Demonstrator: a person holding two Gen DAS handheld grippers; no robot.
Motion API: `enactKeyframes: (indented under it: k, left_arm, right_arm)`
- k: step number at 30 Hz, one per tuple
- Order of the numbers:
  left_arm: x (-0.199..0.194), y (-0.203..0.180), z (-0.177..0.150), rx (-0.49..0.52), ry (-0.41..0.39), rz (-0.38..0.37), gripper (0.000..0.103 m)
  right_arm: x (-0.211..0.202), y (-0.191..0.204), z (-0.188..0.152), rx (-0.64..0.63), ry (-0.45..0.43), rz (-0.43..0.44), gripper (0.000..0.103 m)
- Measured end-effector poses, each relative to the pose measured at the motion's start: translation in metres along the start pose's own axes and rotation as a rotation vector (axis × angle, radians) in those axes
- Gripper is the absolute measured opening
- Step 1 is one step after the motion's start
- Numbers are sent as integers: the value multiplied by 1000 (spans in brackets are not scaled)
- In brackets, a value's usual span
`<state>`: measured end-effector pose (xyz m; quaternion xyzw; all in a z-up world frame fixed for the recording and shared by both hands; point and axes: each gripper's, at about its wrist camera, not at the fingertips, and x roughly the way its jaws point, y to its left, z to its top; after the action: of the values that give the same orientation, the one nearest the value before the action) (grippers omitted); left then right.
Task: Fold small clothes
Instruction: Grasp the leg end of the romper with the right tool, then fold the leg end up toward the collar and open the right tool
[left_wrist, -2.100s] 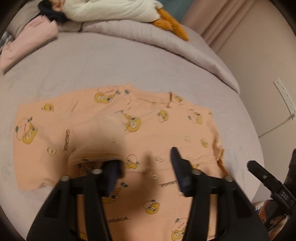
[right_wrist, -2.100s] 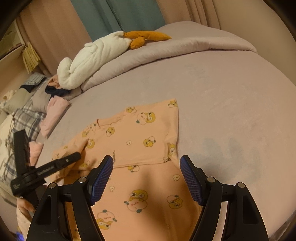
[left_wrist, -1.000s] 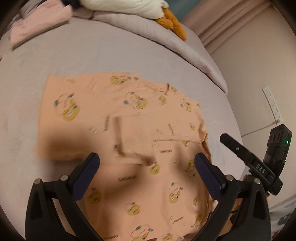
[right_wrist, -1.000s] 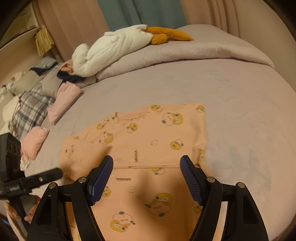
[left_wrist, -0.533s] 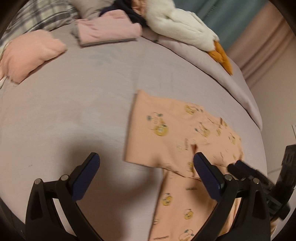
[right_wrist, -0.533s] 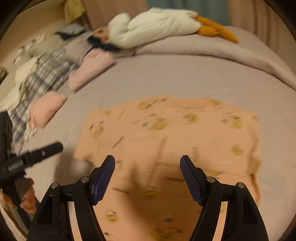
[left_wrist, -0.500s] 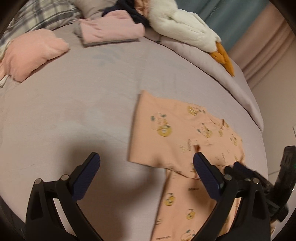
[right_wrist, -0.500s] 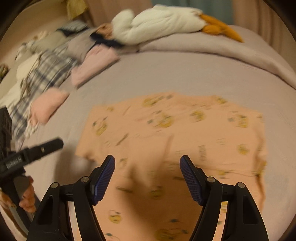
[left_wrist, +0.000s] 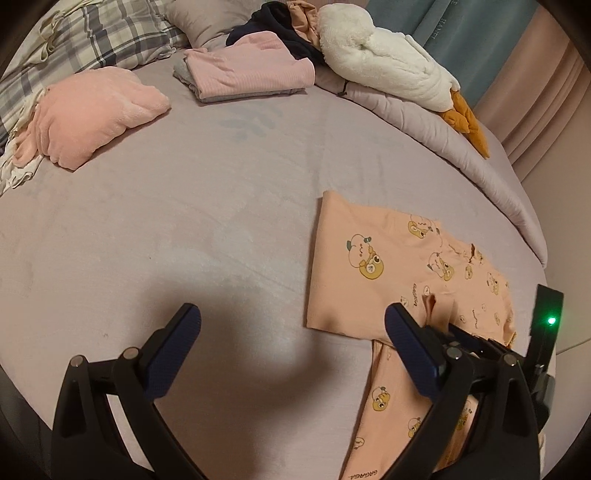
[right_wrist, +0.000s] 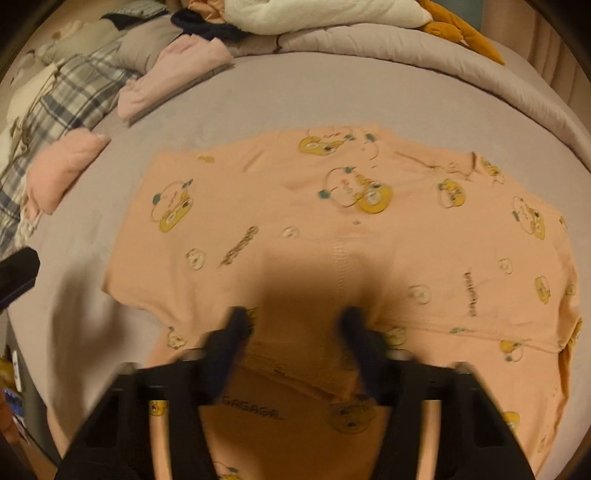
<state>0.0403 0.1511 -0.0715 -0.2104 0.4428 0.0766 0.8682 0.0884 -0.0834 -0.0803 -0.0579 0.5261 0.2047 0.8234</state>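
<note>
An orange children's garment with a yellow duck print (right_wrist: 332, 221) lies flat on the bed; it also shows at the right of the left wrist view (left_wrist: 388, 266). My right gripper (right_wrist: 291, 325) is low over its middle, jaws partly closed around a raised cuffed fold of orange fabric (right_wrist: 295, 339); the view is motion-blurred, so whether they pinch it is unclear. My left gripper (left_wrist: 291, 336) is open and empty above the bare sheet, left of the garment. The right gripper's body (left_wrist: 480, 347) shows in the left wrist view.
The bed has a mauve sheet (left_wrist: 184, 221). A fluffy pink garment (left_wrist: 92, 110) and a folded pink stack (left_wrist: 247, 74) lie at the far left. A white plush duck (left_wrist: 384, 66) rests on the rolled duvet (left_wrist: 461, 147). Plaid pillows (right_wrist: 66, 99) sit at the head.
My left gripper let go of the folded sleeve, opened wide and swung left off the garment. My right gripper dropped onto the garment's middle and its jaws narrowed around a fold.
</note>
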Motion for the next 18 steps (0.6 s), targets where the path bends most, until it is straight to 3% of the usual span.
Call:
enactKeyframes:
  k: [1,3,6,11,18]
  left_arm:
    - [1,-1,0,3,-1,4,99]
    - [2,-4,1,19,-7,9,99]
    - [3,-11,4,47,-19,24,99]
    - [9,-23,11,70,-23,32,99]
    - [19,-50,20,119,-24,14,99]
  right_arm:
    - [0,-3,1,4,-4,2,22]
    - [-3,-15,4,35,-10,49,19]
    - [-21,-28,9,68,-48,127,18]
    - [-73,-51,27,88,-181,199,18]
    - [-129,-93,45,115,-351,145,17]
